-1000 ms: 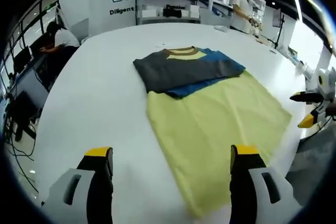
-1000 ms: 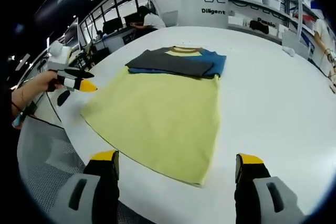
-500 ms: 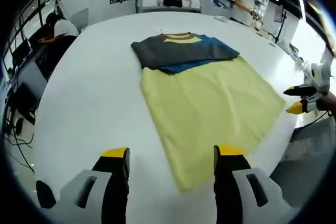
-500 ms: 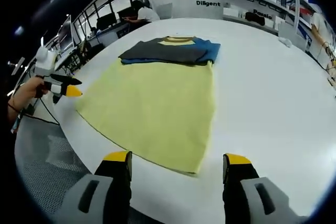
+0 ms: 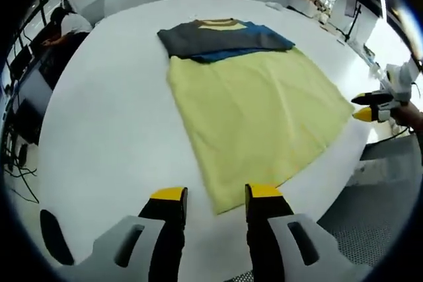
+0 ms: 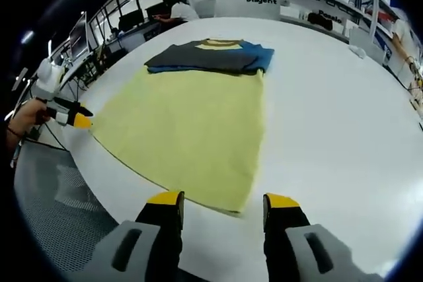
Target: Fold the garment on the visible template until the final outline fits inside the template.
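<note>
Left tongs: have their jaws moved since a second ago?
Yes. The left tongs have narrowed their jaws and come in toward the near corner of the yellow shirt.

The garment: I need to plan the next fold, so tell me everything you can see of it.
The garment is a shirt lying flat on the white table. Its long lower body is pale yellow, thin-looking fabric, spread smooth with faint creases. At the far end, dark grey and blue parts are folded across it, with a yellow, brown-edged collar showing. The near hem corner lies just ahead of the left gripper, and the other near corner just ahead of the right gripper. Neither gripper touches it.
</note>
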`<state>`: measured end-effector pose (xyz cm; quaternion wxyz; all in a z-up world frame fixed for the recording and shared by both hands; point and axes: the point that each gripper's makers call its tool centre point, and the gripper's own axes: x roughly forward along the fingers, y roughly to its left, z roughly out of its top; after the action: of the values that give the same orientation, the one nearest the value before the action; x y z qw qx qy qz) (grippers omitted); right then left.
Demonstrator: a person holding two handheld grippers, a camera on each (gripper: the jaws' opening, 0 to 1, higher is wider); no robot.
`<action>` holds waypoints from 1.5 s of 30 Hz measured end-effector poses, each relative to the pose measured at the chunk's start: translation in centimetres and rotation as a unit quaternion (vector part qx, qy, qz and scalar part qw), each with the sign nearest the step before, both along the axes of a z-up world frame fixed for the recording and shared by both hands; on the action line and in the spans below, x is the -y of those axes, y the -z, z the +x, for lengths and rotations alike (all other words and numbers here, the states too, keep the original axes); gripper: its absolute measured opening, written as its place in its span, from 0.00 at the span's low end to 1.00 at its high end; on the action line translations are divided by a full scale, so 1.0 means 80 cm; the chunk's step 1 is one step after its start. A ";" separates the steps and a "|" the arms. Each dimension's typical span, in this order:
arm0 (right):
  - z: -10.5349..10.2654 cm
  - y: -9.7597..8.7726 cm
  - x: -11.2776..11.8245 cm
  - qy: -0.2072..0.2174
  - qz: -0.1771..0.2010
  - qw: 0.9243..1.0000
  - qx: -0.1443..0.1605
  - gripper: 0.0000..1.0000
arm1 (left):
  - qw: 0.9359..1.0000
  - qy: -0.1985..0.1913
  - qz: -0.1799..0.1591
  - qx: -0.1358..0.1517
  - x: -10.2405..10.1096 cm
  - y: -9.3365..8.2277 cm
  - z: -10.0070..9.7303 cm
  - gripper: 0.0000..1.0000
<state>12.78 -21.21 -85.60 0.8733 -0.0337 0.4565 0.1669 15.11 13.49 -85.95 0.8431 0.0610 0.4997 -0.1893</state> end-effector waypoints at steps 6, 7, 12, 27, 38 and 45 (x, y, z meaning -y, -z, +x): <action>0.000 0.005 0.006 0.007 -0.003 1.000 -0.004 0.33 | 1.000 -0.004 0.003 -0.009 0.001 0.005 -0.005 0.29; 0.000 0.006 0.006 0.007 -0.002 1.000 -0.004 0.32 | 1.000 -0.004 0.004 -0.005 0.001 0.004 -0.004 0.28; 0.001 0.008 0.010 0.008 -0.009 1.000 -0.004 0.23 | 1.000 -0.010 -0.002 -0.019 0.004 0.005 -0.009 0.21; 0.002 0.017 0.018 0.011 -0.021 1.000 -0.014 0.05 | 0.999 -0.030 0.008 -0.016 0.002 0.008 -0.014 0.09; 0.002 0.016 0.017 -0.011 -0.041 0.999 -0.024 0.00 | 1.000 -0.010 0.016 -0.016 0.003 0.008 -0.015 0.04; -0.006 0.015 0.021 -0.019 -0.061 0.997 -0.045 0.00 | 0.999 0.019 0.029 -0.022 0.005 0.008 -0.023 0.04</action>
<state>12.27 -22.88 -86.79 0.8446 -0.0877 0.5043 0.1570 13.24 13.13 -86.58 0.8263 0.0903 0.5218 -0.1919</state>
